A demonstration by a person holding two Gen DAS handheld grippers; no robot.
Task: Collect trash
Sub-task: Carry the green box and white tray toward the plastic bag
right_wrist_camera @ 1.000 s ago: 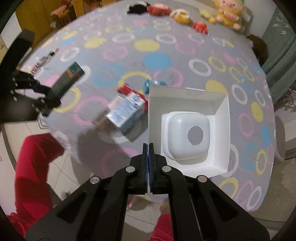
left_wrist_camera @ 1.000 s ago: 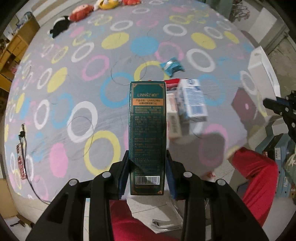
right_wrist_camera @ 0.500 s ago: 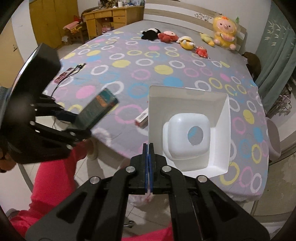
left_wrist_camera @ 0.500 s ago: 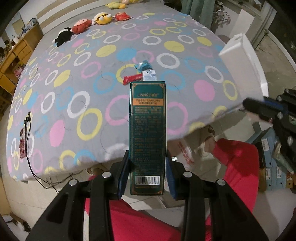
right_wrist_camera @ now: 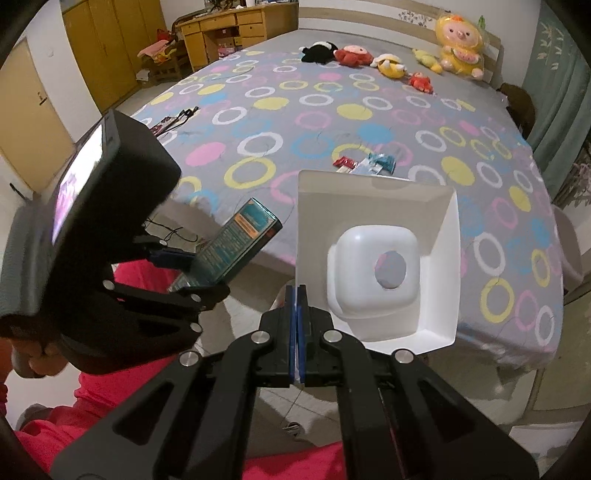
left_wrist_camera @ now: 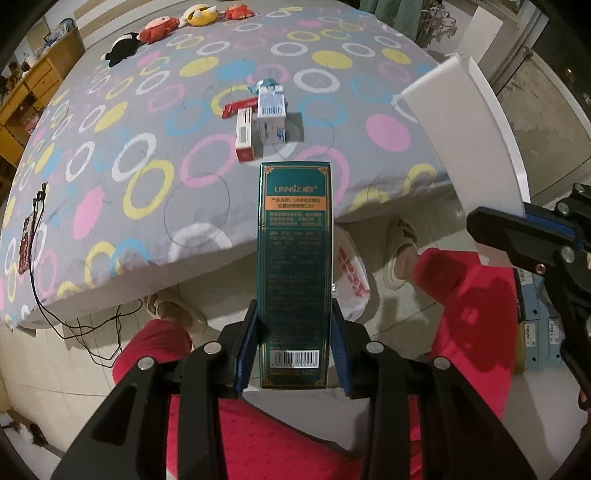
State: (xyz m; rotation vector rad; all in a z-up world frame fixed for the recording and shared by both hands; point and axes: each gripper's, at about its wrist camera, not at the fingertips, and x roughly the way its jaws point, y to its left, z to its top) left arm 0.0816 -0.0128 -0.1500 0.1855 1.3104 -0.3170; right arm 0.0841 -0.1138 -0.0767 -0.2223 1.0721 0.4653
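My left gripper (left_wrist_camera: 294, 350) is shut on a tall dark green carton (left_wrist_camera: 294, 266) and holds it off the bed's near edge, above the floor. In the right wrist view the green carton (right_wrist_camera: 232, 247) points towards the white bin. My right gripper (right_wrist_camera: 297, 314) is shut on the rim of a white open-top bin (right_wrist_camera: 436, 229) and holds it in the air by the bed edge; the bin also shows in the left wrist view (left_wrist_camera: 476, 129). On the bed lie a blue-white milk carton (left_wrist_camera: 271, 107), a red-white box (left_wrist_camera: 244, 134), a red wrapper (left_wrist_camera: 240, 107) and a blue wrapper (right_wrist_camera: 382, 162).
The bed (left_wrist_camera: 110, 147) has a grey cover with coloured rings. Plush toys (right_wrist_camera: 458, 48) line its far edge. A cable and phone (left_wrist_camera: 31, 229) lie at its left. A plastic bag (left_wrist_camera: 351, 273) and slippers are on the floor. Wooden drawers (right_wrist_camera: 236, 29) stand beyond.
Both grippers have drawn back from the bed towards the floor side. The green carton and the white bin now sit closer together. Both grips are unchanged.
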